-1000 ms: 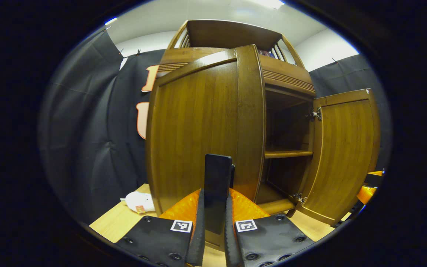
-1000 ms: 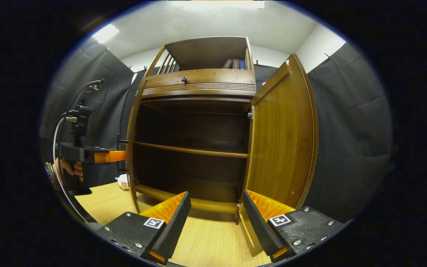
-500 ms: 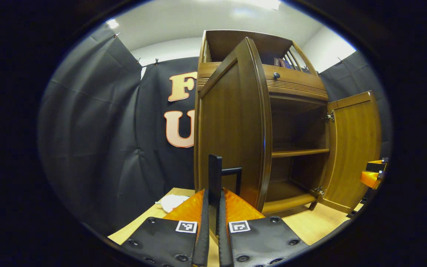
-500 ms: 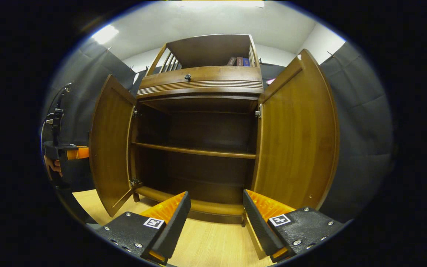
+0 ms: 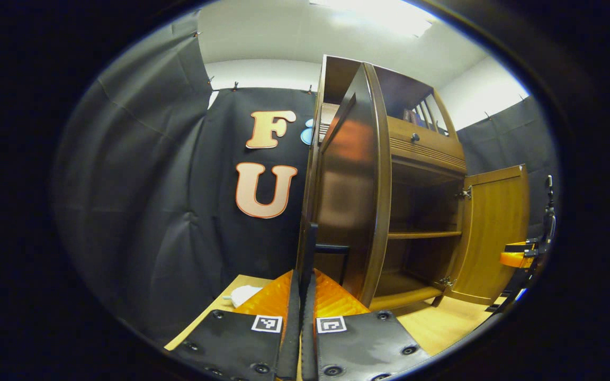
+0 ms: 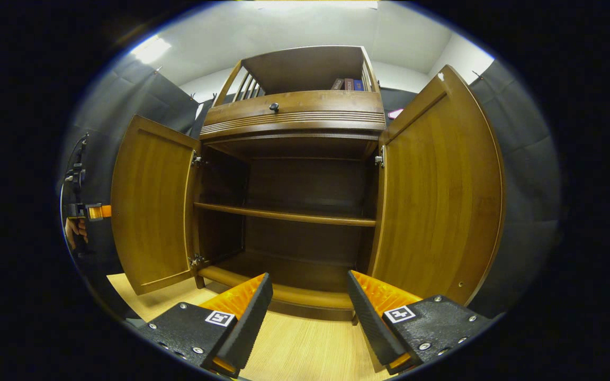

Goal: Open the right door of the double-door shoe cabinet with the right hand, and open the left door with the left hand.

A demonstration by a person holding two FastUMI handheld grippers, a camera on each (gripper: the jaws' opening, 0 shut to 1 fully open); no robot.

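Left tongs (image 5: 301,296) clenched on the left door's black handle (image 5: 311,248), frame centre (right tongs (image 6: 307,304) released); best to swing smoothly along the hinge arc.

In the right gripper view, the tall wooden double-door shoe cabinet (image 6: 289,121) stands on the pale wooden floor (image 6: 305,344). Its left door (image 6: 151,206) swings out left, its right door (image 6: 437,196) right. A wooden shelf (image 6: 284,214) crosses the inside. What may be books (image 6: 348,84) stand on top, far right.
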